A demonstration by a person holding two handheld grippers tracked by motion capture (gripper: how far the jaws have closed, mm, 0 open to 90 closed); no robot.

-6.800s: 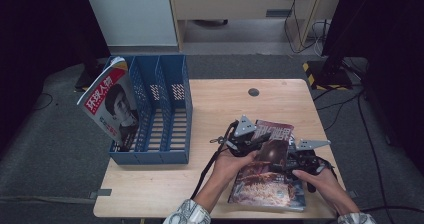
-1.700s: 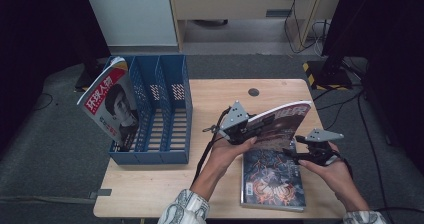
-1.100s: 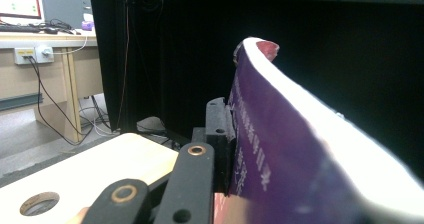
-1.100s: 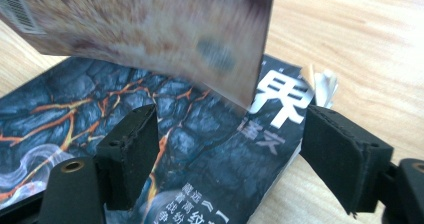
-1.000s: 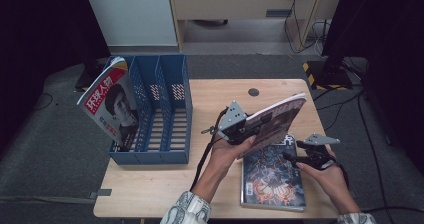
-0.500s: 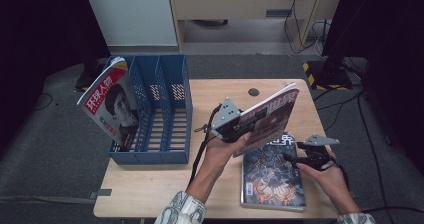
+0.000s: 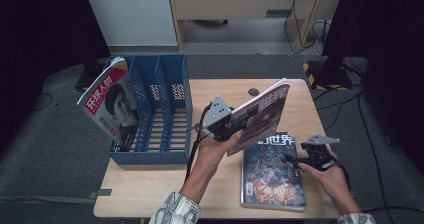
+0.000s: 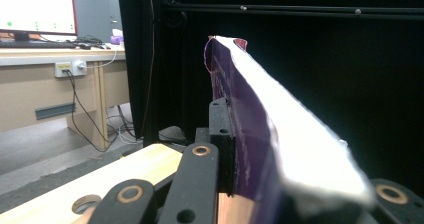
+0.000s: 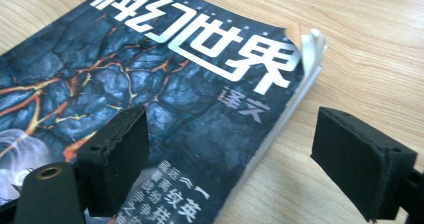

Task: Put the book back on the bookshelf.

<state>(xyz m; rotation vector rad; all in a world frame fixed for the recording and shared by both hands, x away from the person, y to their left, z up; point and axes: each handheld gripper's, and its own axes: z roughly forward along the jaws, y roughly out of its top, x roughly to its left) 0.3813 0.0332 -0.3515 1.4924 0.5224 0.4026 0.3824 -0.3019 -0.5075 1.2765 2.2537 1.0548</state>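
Magazine (image 7: pixel 262 115) held tilted above the table (image 7: pixel 150 189), clamped at its edge in the closed left gripper (image 7: pixel 235 121), right of the blue file rack (image 7: pixel 165 114) whose leftmost slot holds a red-covered magazine (image 7: pixel 110 104); second magazine (image 7: pixel 272 171) flat on the table below it; right gripper (image 7: pixel 295 159), jaws just opened wider and gripping nothing, straddling that magazine's right edge near its corner (image 9: pixel 300 44).

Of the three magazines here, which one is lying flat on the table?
The dark blue magazine by the right gripper; one is held up, another leans in the rack.
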